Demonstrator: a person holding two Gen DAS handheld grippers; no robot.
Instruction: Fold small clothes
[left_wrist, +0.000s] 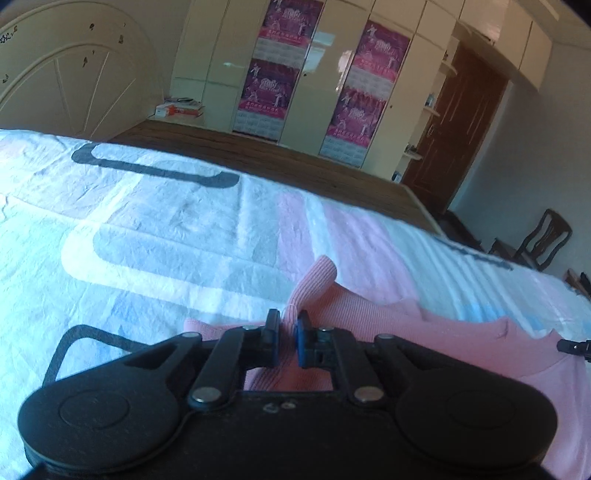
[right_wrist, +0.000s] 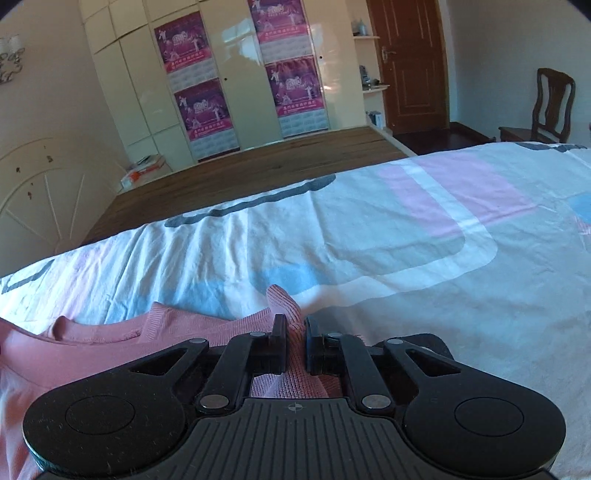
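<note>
1. Here, the left gripper (left_wrist: 287, 328) has its fingers pinched together on a ribbed edge of the pink top (left_wrist: 424, 332); a flap of the knit stands up past the fingertips.
2. The right gripper (right_wrist: 295, 332) is likewise clamped on a ribbed bit of the top (right_wrist: 110, 339), with a small peak of fabric poking up between and beyond its fingers.
3. The top lies on the bed sheet (left_wrist: 147, 229), close under both grippers; in the left view it spreads to the right, in the right view to the left, so the garment stretches between the two.
4. At the right edge of the left view a small dark part shows just over the top; it looks like the other gripper's tip, but I cannot tell for sure.
5. The sheet is white with pink, grey and blue rounded blocks and dark outlines, and it is lightly creased.
6. Beyond the sheet is bare wooden board (right_wrist: 258, 162).
7. Behind that stands a cream wardrobe (right_wrist: 236, 74) with purple posters (right_wrist: 184, 40) on its doors.
8. A brown door (right_wrist: 410, 62) is to the right of the wardrobe, and a dark wooden chair (right_wrist: 550, 103) stands near the wall.
9. A cream headboard (left_wrist: 66, 74) with a fan pattern is at the left.
</note>
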